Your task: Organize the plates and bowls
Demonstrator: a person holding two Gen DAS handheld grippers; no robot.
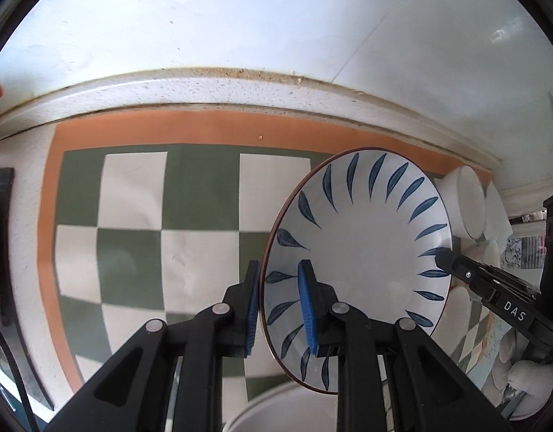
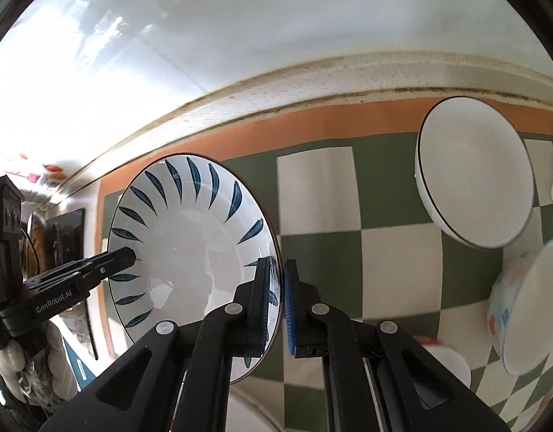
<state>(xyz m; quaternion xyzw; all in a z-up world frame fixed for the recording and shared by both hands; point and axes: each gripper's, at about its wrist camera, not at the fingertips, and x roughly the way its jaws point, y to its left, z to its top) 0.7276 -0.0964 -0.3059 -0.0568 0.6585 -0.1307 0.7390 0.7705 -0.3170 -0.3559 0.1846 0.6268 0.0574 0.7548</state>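
Observation:
A white plate with blue leaf marks is held up on edge above the checked mat, between both grippers. My left gripper straddles its left rim, one blue pad on each face, with a small gap showing. My right gripper is shut on the opposite rim; it also shows in the left wrist view. The plate also shows in the right wrist view, with the left gripper at its far rim. A white bowl with a dark rim sits at the mat's back right.
A green and white checked mat with an orange border covers the counter below a speckled backsplash ledge. A patterned bowl sits at the right. White bowls lie behind the plate. Another white dish sits below my grippers.

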